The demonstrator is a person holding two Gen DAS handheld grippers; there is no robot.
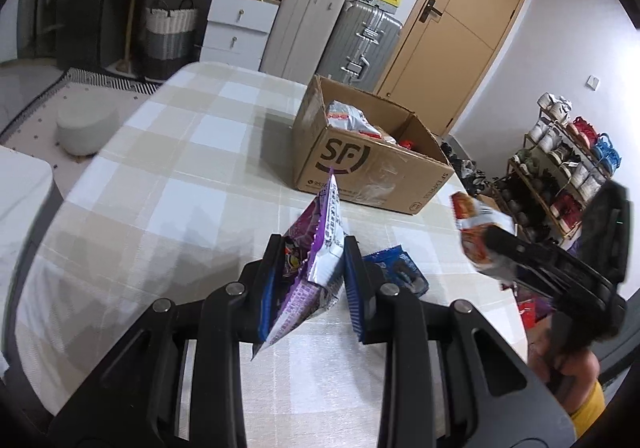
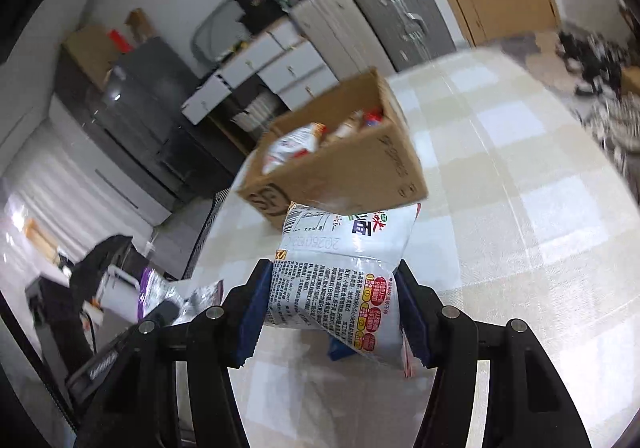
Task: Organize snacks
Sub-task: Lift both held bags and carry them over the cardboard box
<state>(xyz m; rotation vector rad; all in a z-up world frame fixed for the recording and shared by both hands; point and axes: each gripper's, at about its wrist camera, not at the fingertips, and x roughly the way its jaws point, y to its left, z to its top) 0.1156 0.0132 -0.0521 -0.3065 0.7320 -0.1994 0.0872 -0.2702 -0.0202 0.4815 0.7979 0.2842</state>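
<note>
Table (image 1: 168, 183), checked cloth in beige, white and pale grey, fills the lower half of both views. Behind it: drawers, suitcases (image 1: 340, 31), a wooden door (image 1: 460, 23), a shoe rack (image 1: 560, 167) at the right.

Cardboard box (image 1: 368, 171) stands on the table's far part, open-topped, black round logo on the near wall. Snack packs visible inside, white and red; individual items hard to separate. In the right wrist view the box (image 2: 340, 163) sits ahead of the claw, blurred, well beyond the pack it carries.

Left gripper (image 1: 310, 280): jaws narrowed onto a purple packet (image 1: 316, 248), held off the cloth. Packet stands on edge between the blue pads (image 1: 356, 288), one corner pointing up toward the box, the lower corner sticking out below the left finger. Purple with white printed panels, silver lining at an opened fold, crumpled. Box is ahead of this claw and apart from it.

Right gripper (image 2: 332, 304): jaws clamped on a white noodle pack (image 2: 344, 280), puffy, its back face turned to the camera. Dense black print, a barcode near the top, red and yellow round marks along the lower right edge. The pack's upper end juts forward past the fingertips, overlapping the box's near wall in the view; contact cannot be judged. From the left wrist view the same pack (image 1: 476, 232) shows orange-red and white, raised above the table's right edge.

Blue packet (image 1: 400, 268) lies flat on the cloth just right of the left claw's right finger.
</note>
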